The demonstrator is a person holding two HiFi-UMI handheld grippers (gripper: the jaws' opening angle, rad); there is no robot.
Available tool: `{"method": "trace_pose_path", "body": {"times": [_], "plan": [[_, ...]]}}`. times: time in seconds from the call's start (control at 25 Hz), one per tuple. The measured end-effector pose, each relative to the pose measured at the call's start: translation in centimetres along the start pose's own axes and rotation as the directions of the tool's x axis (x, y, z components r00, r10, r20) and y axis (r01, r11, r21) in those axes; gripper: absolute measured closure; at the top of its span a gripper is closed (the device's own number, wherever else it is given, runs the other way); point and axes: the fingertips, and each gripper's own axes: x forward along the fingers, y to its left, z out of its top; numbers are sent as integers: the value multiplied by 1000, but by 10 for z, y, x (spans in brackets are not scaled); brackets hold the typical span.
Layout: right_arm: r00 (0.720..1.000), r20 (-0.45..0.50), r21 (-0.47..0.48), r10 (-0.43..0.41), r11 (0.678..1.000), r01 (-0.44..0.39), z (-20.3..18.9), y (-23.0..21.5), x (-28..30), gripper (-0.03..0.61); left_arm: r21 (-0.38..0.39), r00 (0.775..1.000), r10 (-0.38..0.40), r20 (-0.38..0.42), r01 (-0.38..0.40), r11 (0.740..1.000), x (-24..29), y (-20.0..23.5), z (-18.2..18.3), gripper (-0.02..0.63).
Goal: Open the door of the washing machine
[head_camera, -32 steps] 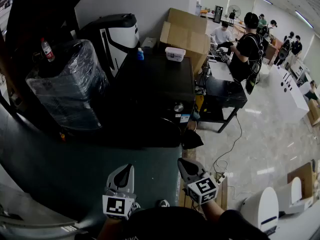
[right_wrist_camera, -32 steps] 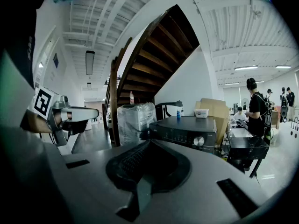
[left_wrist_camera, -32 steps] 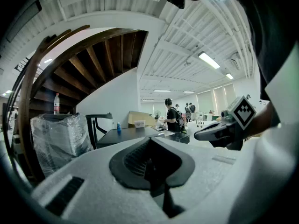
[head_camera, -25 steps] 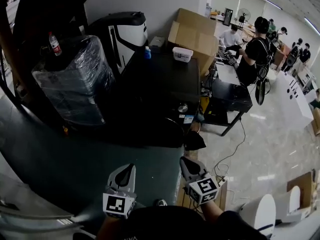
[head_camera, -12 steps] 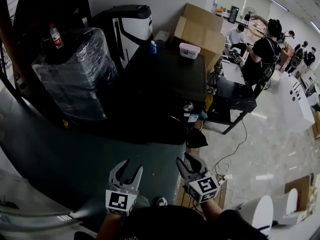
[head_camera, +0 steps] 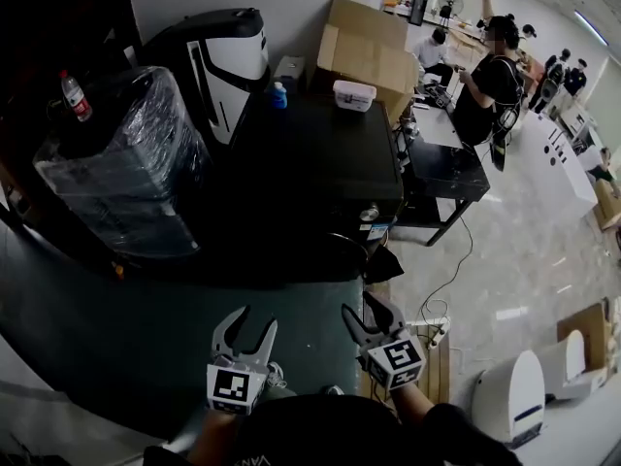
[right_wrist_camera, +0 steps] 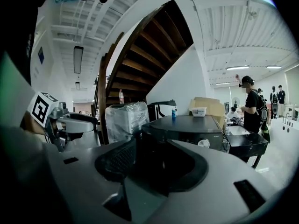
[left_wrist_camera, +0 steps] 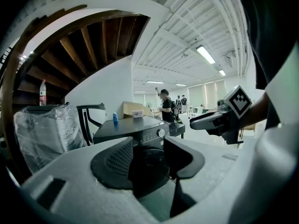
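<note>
The black washing machine [head_camera: 310, 163] stands ahead of me, its silver knob [head_camera: 370, 214] on the front panel and its dark round door [head_camera: 325, 255] below, shut. Low in the head view, short of the machine, my left gripper [head_camera: 252, 320] and right gripper [head_camera: 367, 311] are open; their jaws have just been opening, with nothing between them. The left gripper view frames the door [left_wrist_camera: 149, 164] between that gripper's [left_wrist_camera: 149, 157] spread jaws, well beyond them. The right gripper view looks past its own gripper [right_wrist_camera: 154, 164] at the machine [right_wrist_camera: 187, 125].
A plastic-wrapped appliance [head_camera: 126, 163] with a bottle [head_camera: 73, 95] on it stands left of the machine. A blue bottle [head_camera: 278, 95] and a white box [head_camera: 353, 94] sit on the machine's top. Cardboard boxes [head_camera: 364, 51], a black table [head_camera: 441, 173], a floor cable [head_camera: 437, 333] and people lie right.
Both grippers' jaws went from shut to spread open. Both grippers moved a little forward toward the washing machine, and the head view shifted.
</note>
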Motion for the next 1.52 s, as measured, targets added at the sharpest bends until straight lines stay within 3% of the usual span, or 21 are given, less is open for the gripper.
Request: {"method": "trace_pose_path", "body": {"times": [0.24, 0.52, 0.76, 1.12, 1.28, 1.52], "plan": [[994, -13, 34, -108, 994, 109, -6, 7, 25, 360, 43, 993, -118, -27, 119, 992, 22, 34, -9, 414], [972, -35, 69, -233, 969, 235, -22, 9, 38, 356, 93, 960, -267, -83, 274, 957, 42, 52, -27, 412], [957, -57, 71, -284, 955, 288, -31, -5, 45, 356, 138, 943, -316, -105, 329, 934, 69, 58, -36, 412], [956, -114, 42, -270, 960, 276, -52, -57, 68, 356, 228, 934, -338, -119, 357, 906, 142, 51, -46, 413], [957, -162, 27, -242, 968, 249, -68, -83, 81, 356, 224, 928, -342, -147, 368, 903, 177, 41, -55, 413], [947, -240, 23, -213, 974, 225, -101, -124, 104, 353, 227, 904, -347, -252, 403, 887, 225, 24, -85, 413]]}}
